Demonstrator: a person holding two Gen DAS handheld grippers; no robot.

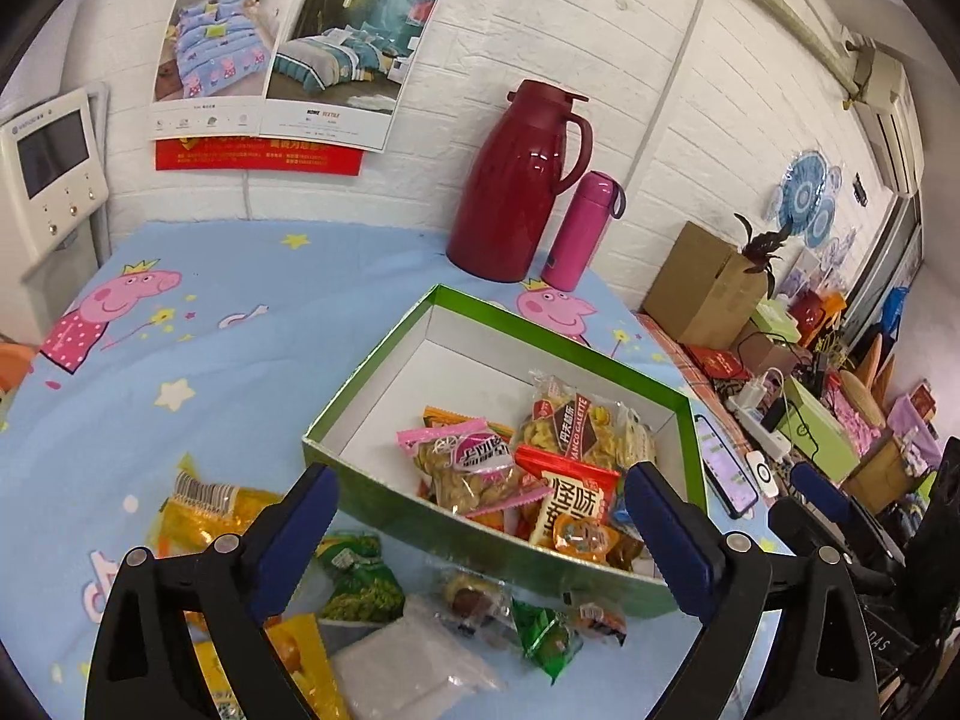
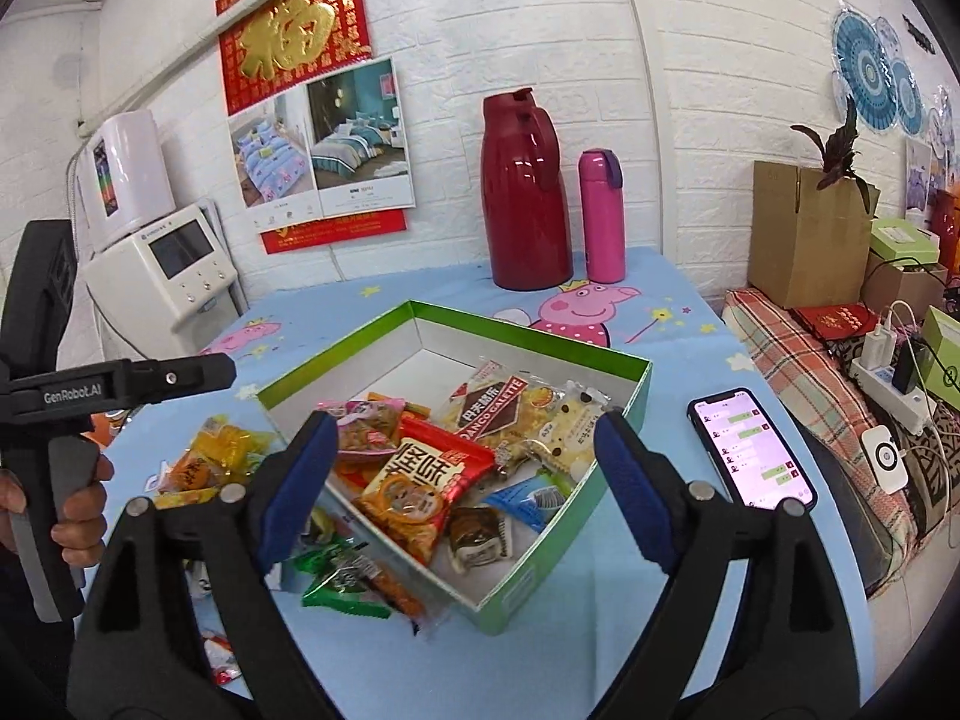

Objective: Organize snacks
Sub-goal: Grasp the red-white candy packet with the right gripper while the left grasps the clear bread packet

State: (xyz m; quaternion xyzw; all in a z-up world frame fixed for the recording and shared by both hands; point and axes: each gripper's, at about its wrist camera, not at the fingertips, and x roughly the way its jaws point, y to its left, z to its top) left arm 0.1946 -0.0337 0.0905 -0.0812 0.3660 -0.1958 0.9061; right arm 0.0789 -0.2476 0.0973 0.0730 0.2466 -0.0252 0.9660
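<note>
While both our tools (image 1: pixel 480 540) (image 2: pixel 462 480) gape empty, loose snacks (image 1: pixel 360 585) lie near-left of the box (image 1: pixel 480 546), nearer our left tool.

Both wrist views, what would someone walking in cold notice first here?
Probably the green box in the middle of the cartoon-pig tablecloth, partly filled with bright snack packets, with more packets scattered on the cloth in front of it. Behind it, against the white brick wall, stand a dark red jug and a pink bottle. A lit phone lies right of the box.
</note>
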